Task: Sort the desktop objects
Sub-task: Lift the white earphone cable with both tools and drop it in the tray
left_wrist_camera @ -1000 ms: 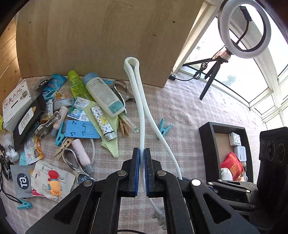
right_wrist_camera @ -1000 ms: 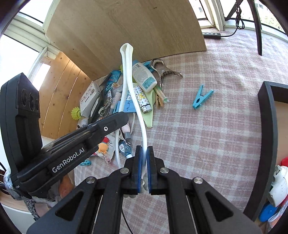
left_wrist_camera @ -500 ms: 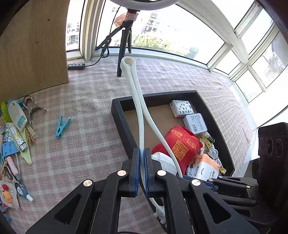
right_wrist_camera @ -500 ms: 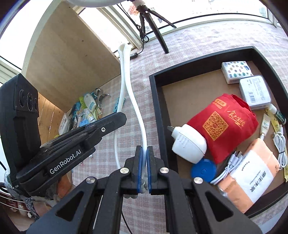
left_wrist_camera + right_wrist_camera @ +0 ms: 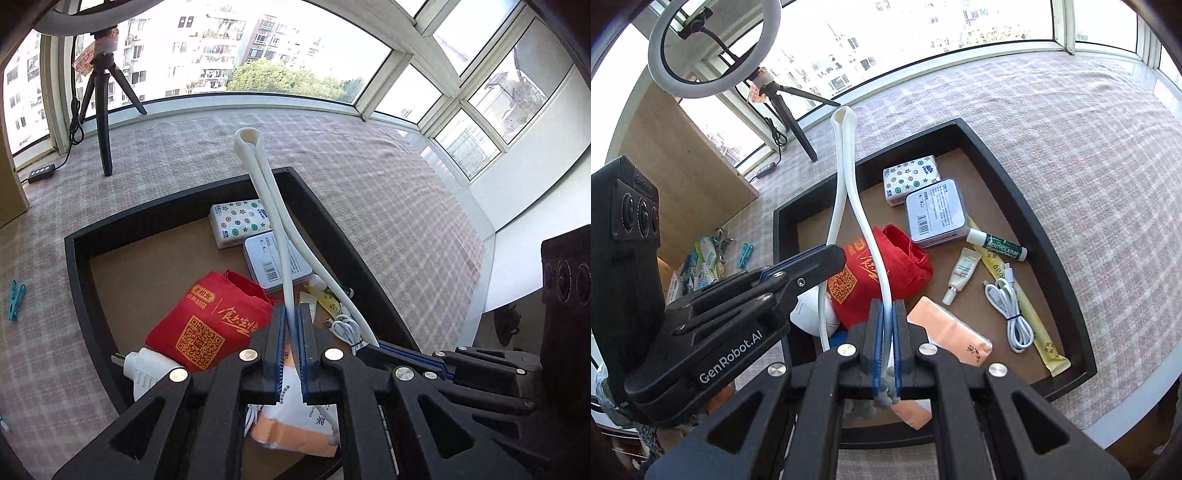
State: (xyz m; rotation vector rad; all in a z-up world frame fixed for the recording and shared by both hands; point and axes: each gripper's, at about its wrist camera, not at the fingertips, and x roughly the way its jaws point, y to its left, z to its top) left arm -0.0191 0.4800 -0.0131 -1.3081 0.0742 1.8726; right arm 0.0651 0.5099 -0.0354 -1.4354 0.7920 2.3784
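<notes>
A folded white flexible strap (image 5: 275, 221) is held by both grippers, one strand in each. My left gripper (image 5: 290, 328) is shut on one strand; my right gripper (image 5: 885, 325) is shut on the other, and the strap (image 5: 849, 177) rises to a loop ahead. Both hang above the black tray (image 5: 79, 266), which also shows in the right wrist view (image 5: 1027, 206). In the tray lie a red pouch (image 5: 207, 317), a white plug (image 5: 147, 369), a tissue pack (image 5: 910, 177), a grey tin (image 5: 936, 212) and a coiled white cable (image 5: 1010, 310).
A ring light on a tripod (image 5: 701, 48) stands behind the tray on the checked cloth. A wooden board (image 5: 683, 166) stands at the left, with a pile of unsorted items (image 5: 705, 258) below it. A blue clothes peg (image 5: 14, 299) lies left of the tray.
Both grippers have swung right with the strap, from above the cluttered pile to above the tray. The grip on the strap is unchanged.
</notes>
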